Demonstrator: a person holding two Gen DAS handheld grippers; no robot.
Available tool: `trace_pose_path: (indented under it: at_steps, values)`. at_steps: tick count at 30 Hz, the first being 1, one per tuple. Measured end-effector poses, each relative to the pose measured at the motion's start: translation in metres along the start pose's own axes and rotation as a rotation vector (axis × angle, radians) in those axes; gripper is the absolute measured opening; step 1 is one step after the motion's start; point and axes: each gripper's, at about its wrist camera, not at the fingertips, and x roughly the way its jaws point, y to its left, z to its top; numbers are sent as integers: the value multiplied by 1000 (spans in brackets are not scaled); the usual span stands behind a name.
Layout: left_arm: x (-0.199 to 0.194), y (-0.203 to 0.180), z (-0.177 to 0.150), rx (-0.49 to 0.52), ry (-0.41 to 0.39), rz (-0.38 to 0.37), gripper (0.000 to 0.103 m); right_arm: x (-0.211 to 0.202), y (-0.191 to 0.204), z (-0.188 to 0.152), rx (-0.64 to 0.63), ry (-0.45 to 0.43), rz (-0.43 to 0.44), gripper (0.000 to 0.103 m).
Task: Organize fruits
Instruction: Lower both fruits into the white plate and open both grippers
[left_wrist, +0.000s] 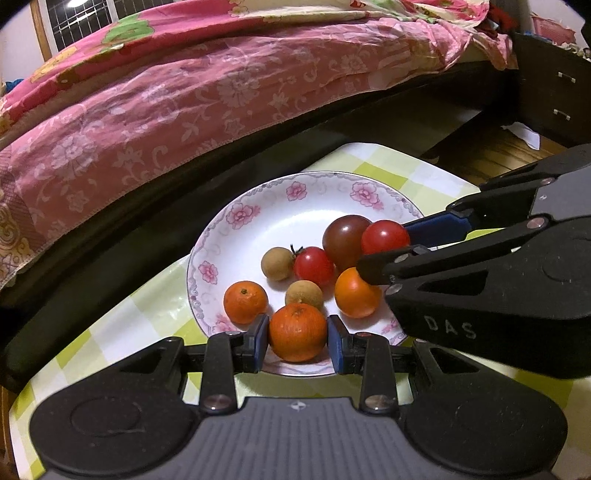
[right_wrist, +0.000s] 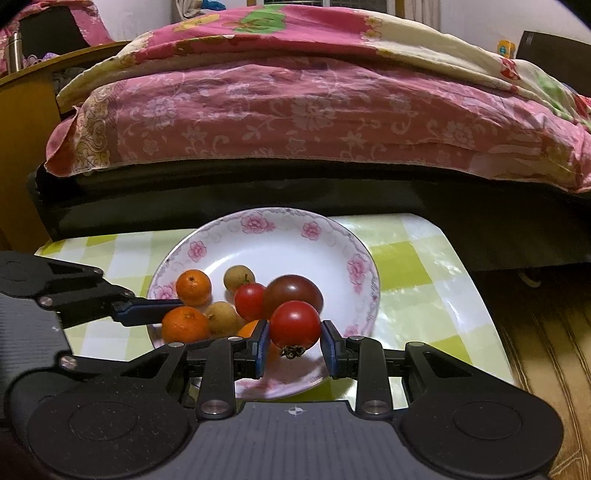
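Plate (right_wrist: 364, 291) holds fruit — left gripper (left_wrist: 297, 338) grips mandarin (left_wrist: 297, 332), right gripper (right_wrist: 294, 341) tomato (right_wrist: 294, 323)

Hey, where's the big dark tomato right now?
The dark tomato sits on the flowered plate, right of centre in the right wrist view, just behind the red tomato between the right claw's fingers.

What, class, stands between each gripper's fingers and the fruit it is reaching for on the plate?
Nothing visible. The left gripper already brackets an orange, and the right gripper brackets a red tomato, both over the plate.
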Motion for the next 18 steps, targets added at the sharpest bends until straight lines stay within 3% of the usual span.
trace_pose_path:
  at_steps: [18]
  values:
    - [5,5,2,-39,7,-12,42,3,-3,3,20,-20,4,32]
